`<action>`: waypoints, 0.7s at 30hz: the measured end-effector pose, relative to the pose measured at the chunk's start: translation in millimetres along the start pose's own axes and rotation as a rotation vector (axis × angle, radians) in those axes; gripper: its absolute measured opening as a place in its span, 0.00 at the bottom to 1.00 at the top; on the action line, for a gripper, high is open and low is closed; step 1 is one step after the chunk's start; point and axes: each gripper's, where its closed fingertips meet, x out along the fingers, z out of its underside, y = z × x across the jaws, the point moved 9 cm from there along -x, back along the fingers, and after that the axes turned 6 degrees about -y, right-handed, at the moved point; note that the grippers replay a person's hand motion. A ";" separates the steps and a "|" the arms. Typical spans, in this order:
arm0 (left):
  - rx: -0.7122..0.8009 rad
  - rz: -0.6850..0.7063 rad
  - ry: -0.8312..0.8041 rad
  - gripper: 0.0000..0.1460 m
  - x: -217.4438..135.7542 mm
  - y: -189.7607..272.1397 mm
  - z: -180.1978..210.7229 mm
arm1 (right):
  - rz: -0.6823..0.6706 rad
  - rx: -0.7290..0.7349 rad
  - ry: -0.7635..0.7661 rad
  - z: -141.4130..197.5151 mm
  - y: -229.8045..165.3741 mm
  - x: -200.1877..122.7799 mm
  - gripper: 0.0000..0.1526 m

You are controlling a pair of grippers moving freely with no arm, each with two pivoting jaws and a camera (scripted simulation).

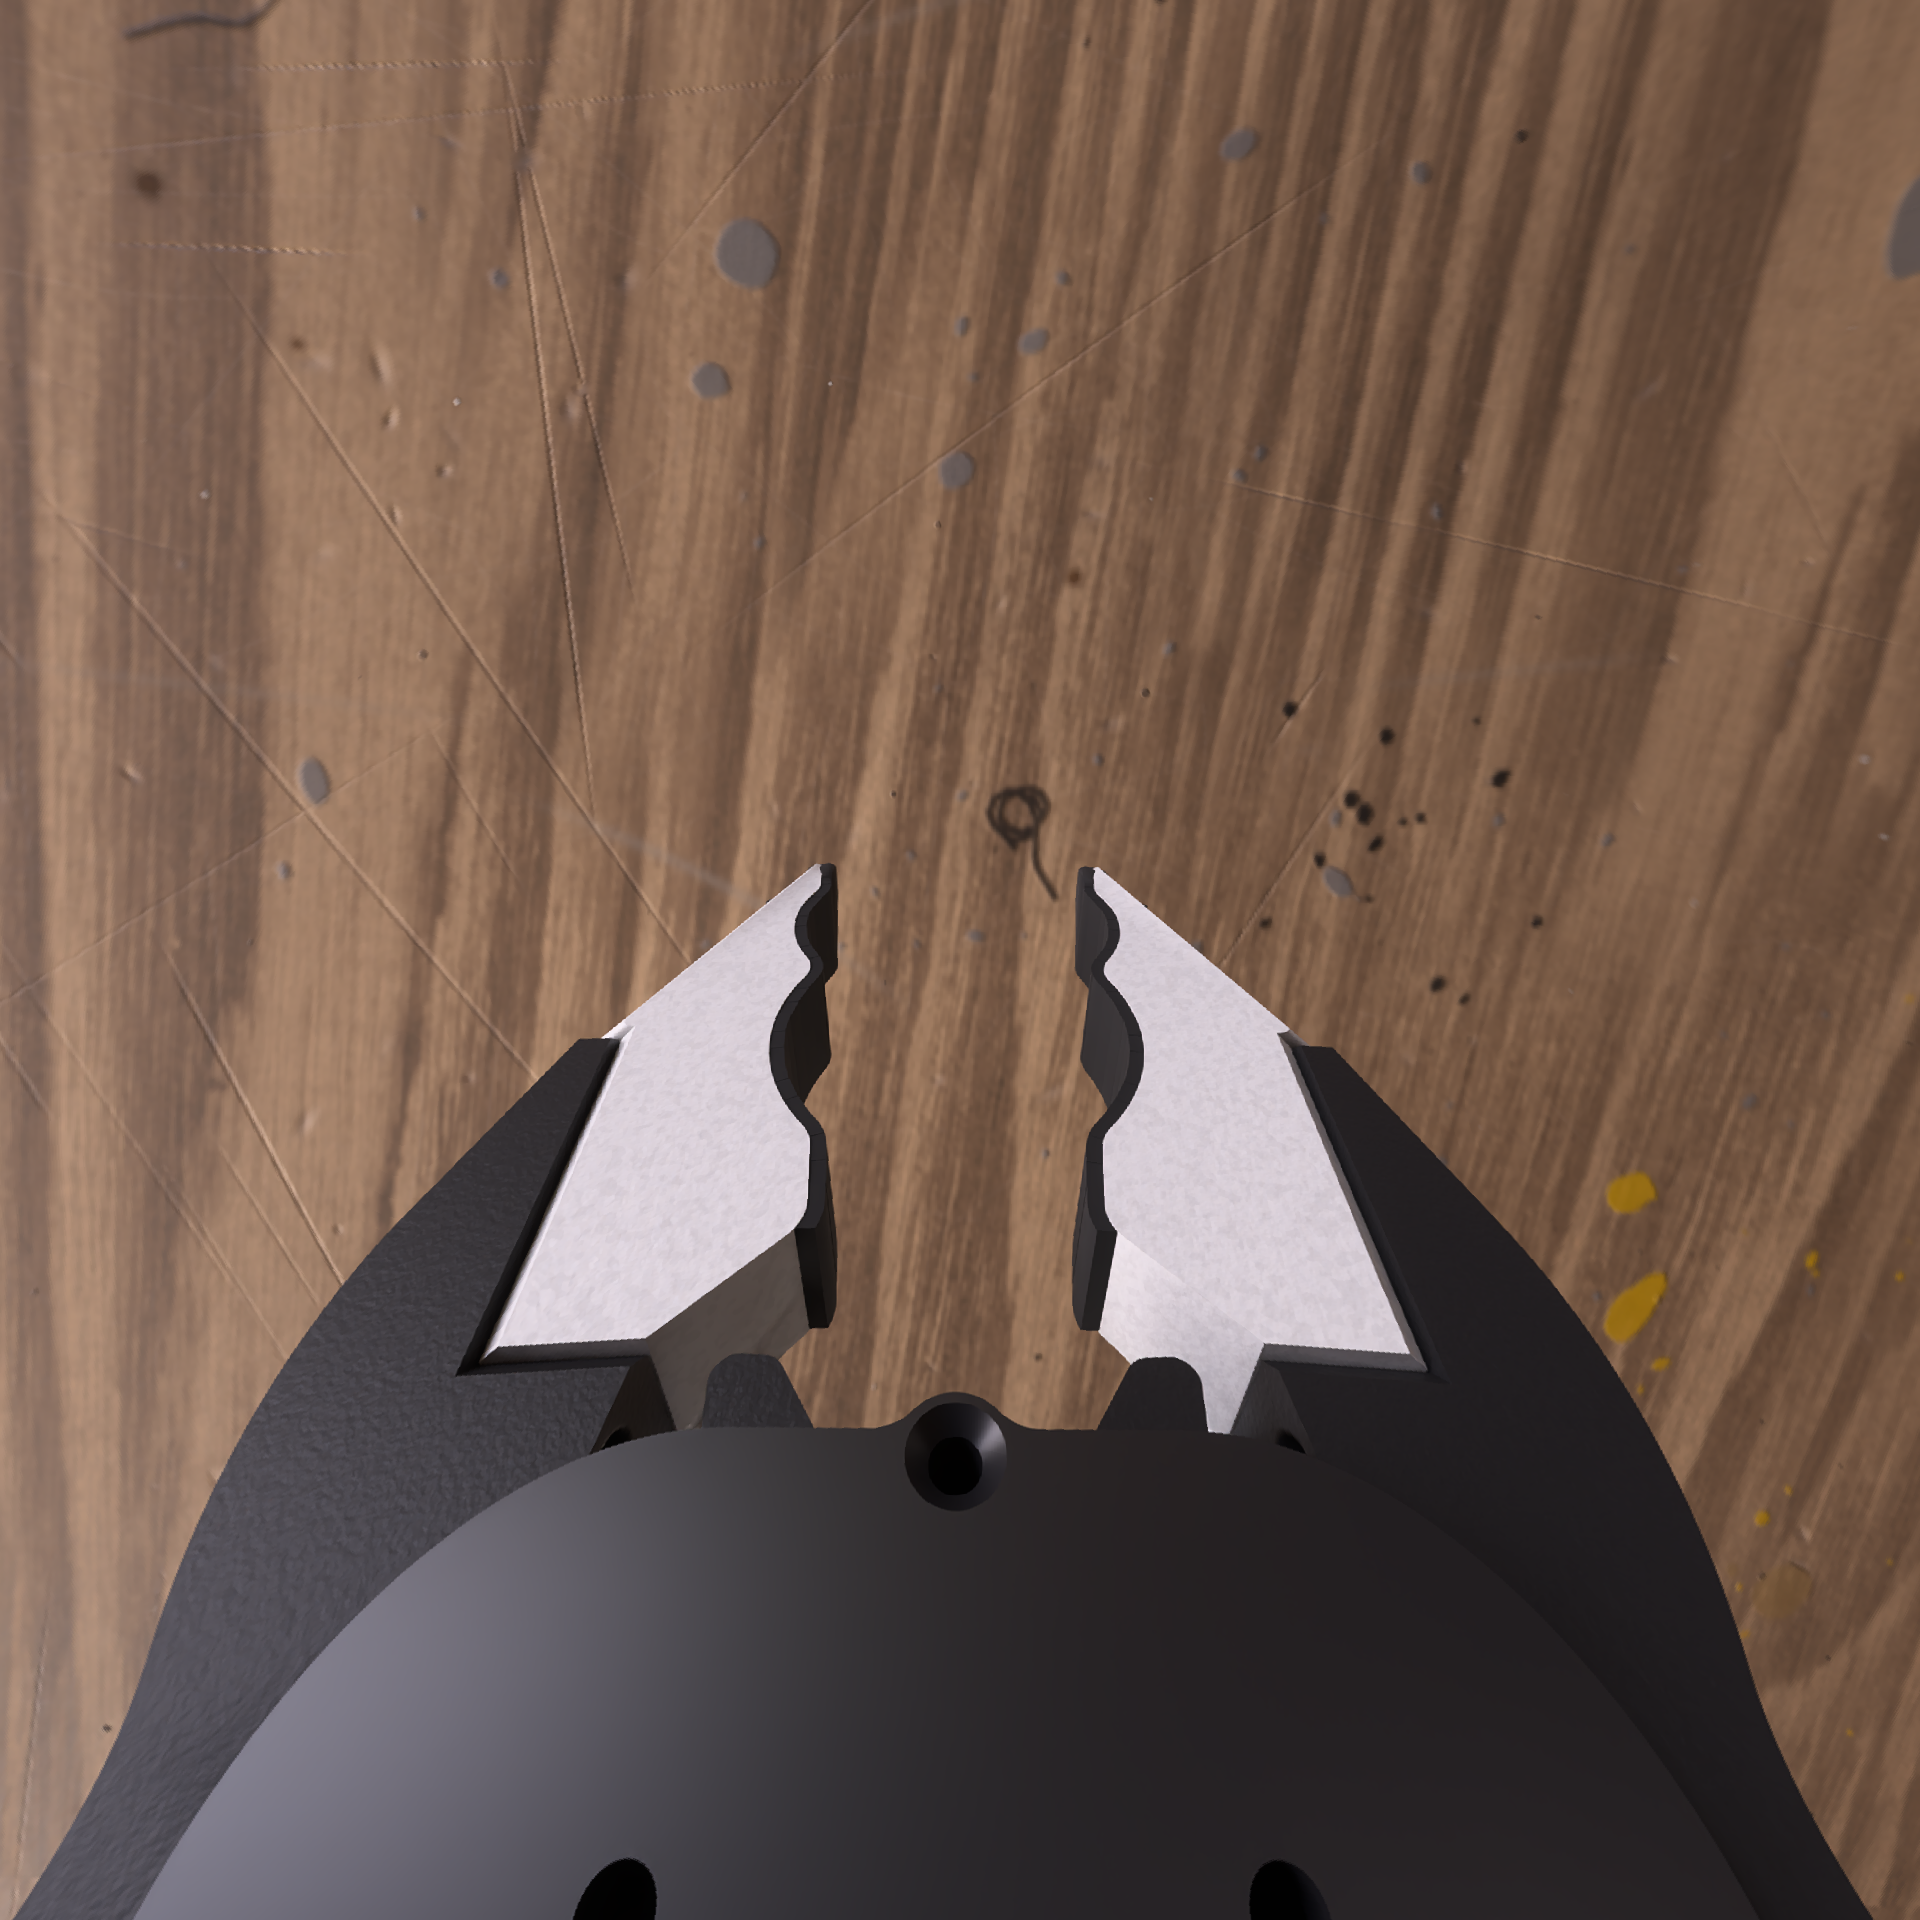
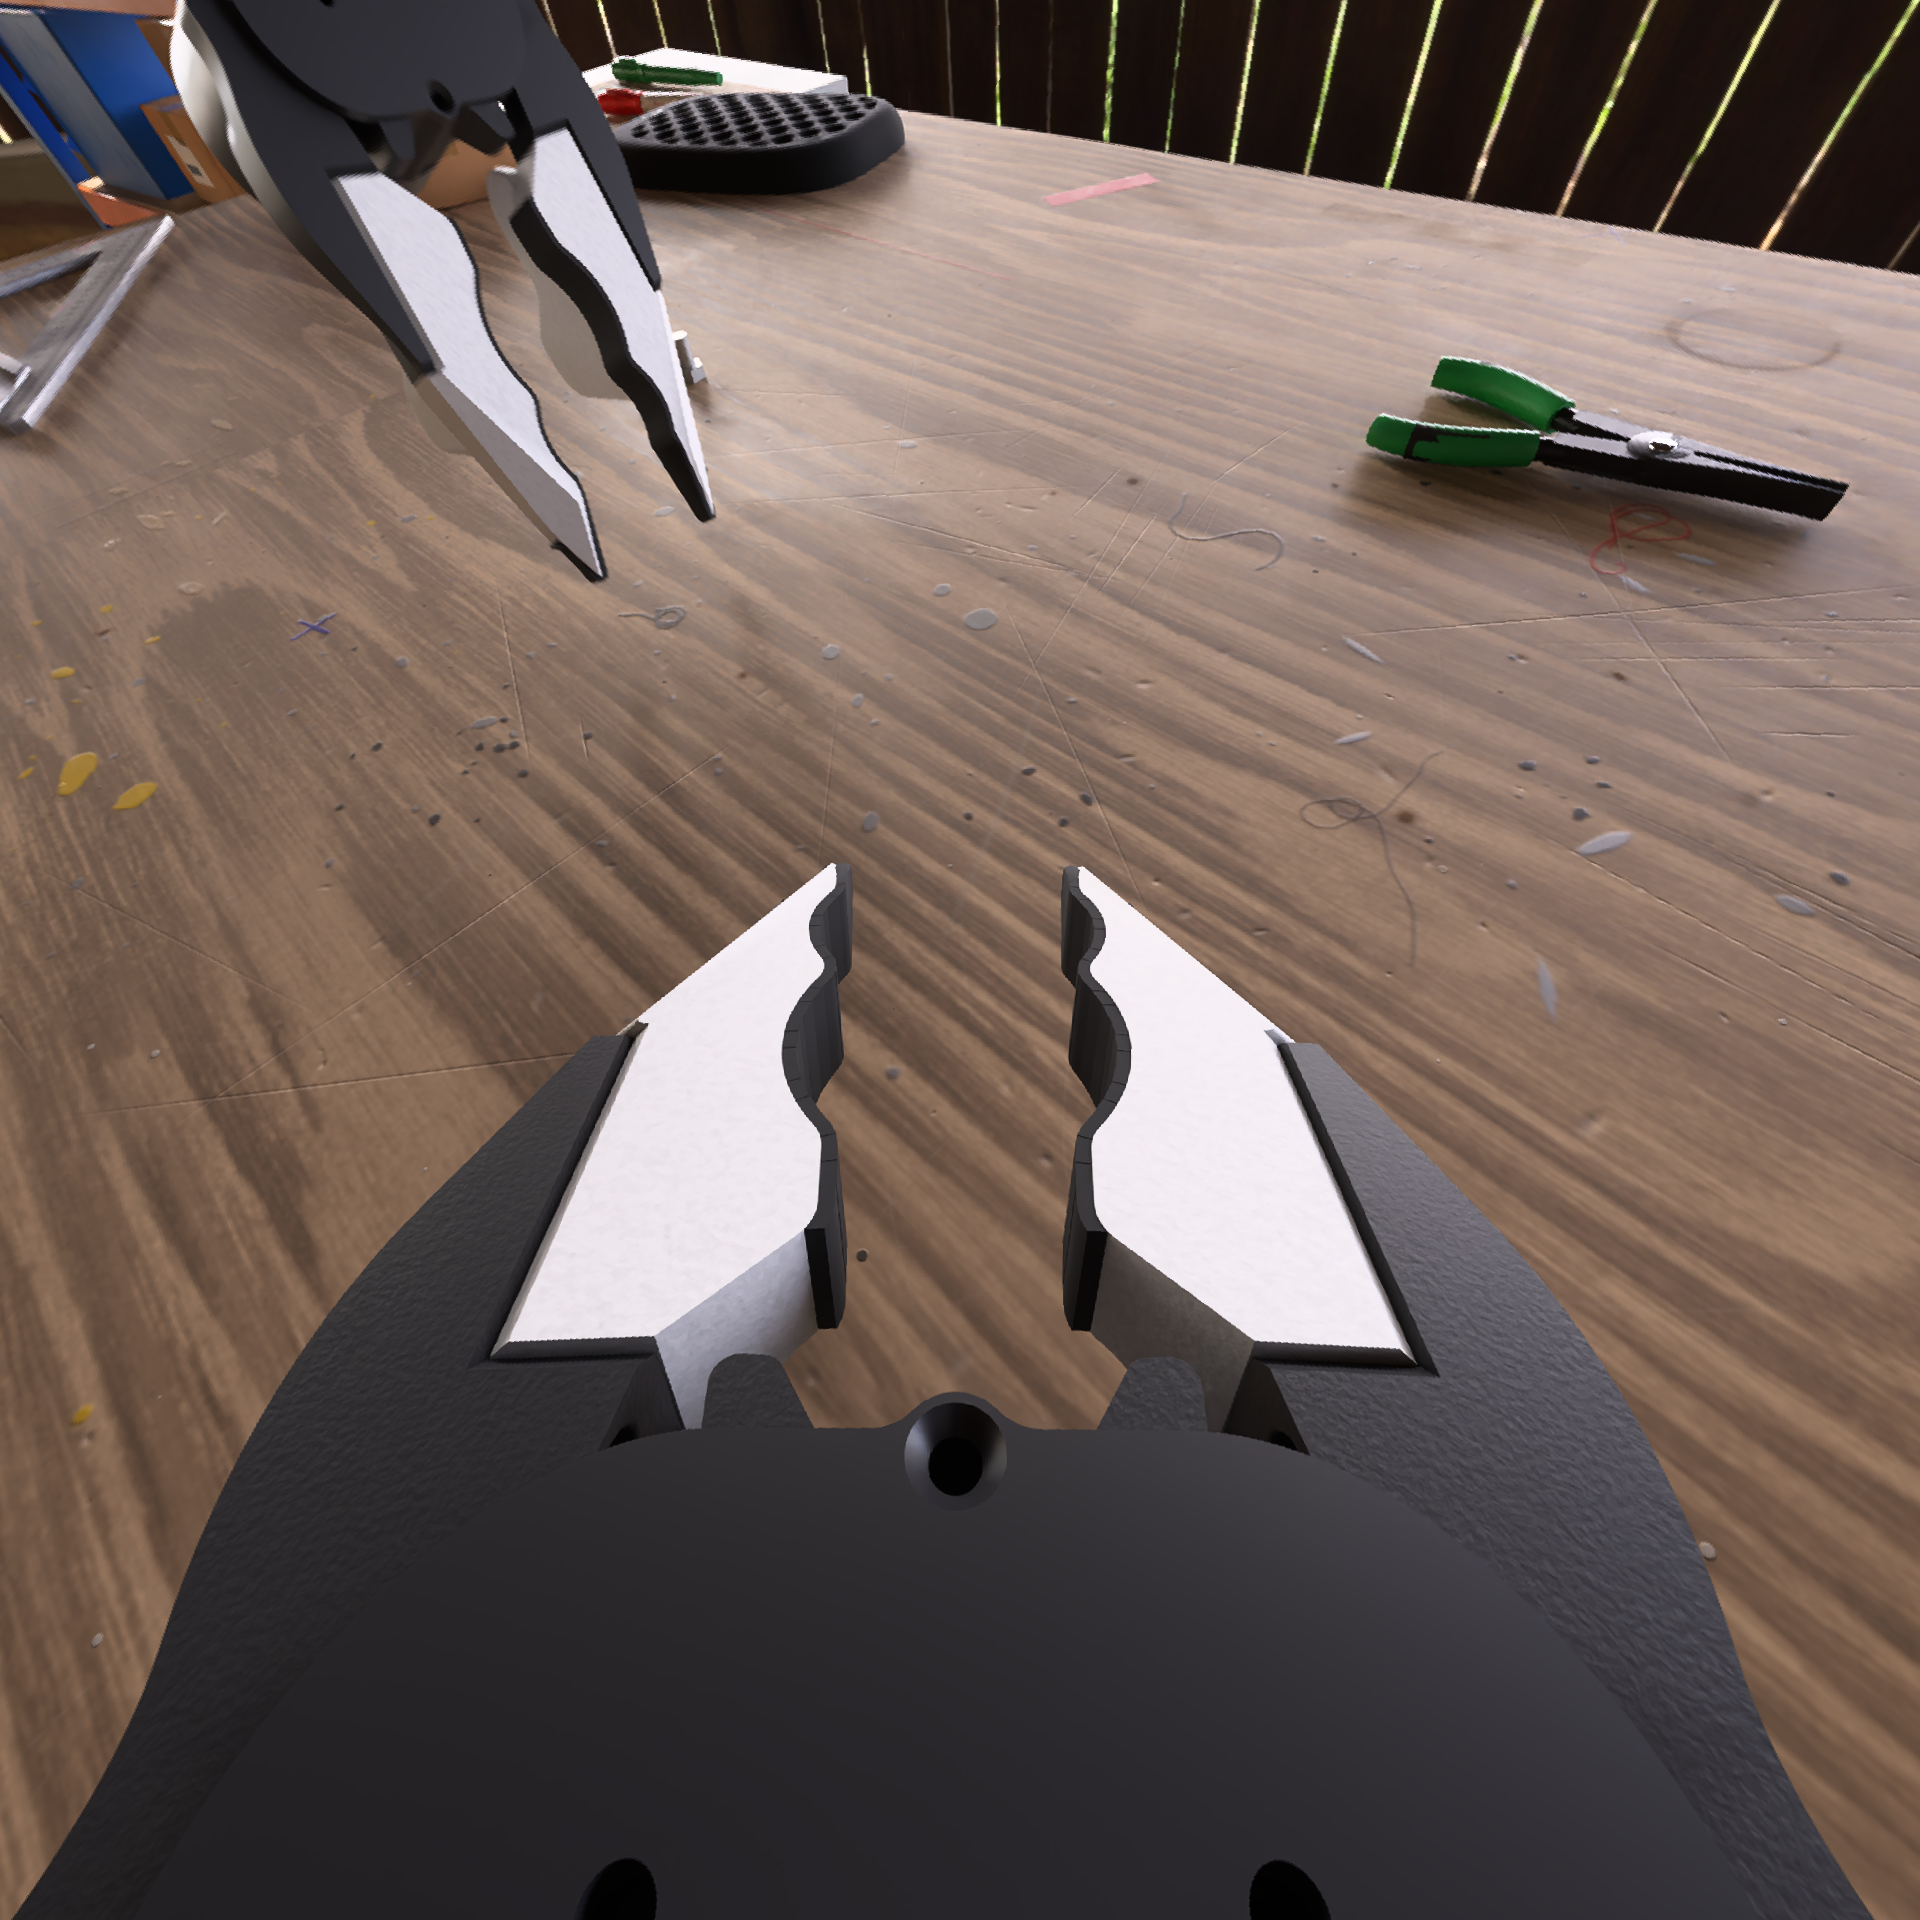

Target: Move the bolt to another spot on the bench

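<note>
Both grippers, left (image 1: pixel 954 881) & right (image 2: pixel 956 878): jaws partly apart, empty, above bench (image 2: pixel 1143 644).

Workshop: paint-flecked bench (image 2: pixel 1143 343), pliers (image 2: pixel 1600 442)

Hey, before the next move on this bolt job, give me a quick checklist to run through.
1. left gripper open, nothing between its fingers: ok.
2. right gripper open and empty: ok.
3. Sight of the bolt: cannot tell; a small pale piece shows behind the left gripper, mostly hidden.
4. A gripper lined up on the bolt: not ok.
5. Bare bench for a new spot, away from the green-handled pliers: ok.
</note>
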 end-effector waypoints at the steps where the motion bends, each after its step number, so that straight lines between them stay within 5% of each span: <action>1: -0.002 0.005 0.015 0.32 -5.0 0.1 3.3 | 0.000 0.001 0.001 0.0 0.1 -0.1 0.26; 6: -0.107 -0.166 0.032 0.27 -71.8 -26.5 46.3 | -0.003 0.005 0.007 0.1 0.3 -0.8 0.26; 8: -0.224 -0.295 0.023 0.26 -110.2 -53.0 73.7 | -0.007 0.007 0.004 0.2 0.4 -0.5 0.26; 12: -0.455 -0.344 0.064 0.21 -154.2 -101.4 112.8 | -0.004 0.006 -0.008 0.2 0.5 0.6 0.26; 16: -0.517 -0.242 0.076 0.14 -141.5 -118.1 123.3 | 0.012 0.001 -0.012 0.3 0.1 0.9 0.26; 21: -0.414 -0.096 0.007 0.10 -86.0 -106.8 108.2 | 0.015 0.002 -0.010 0.3 0.2 0.7 0.26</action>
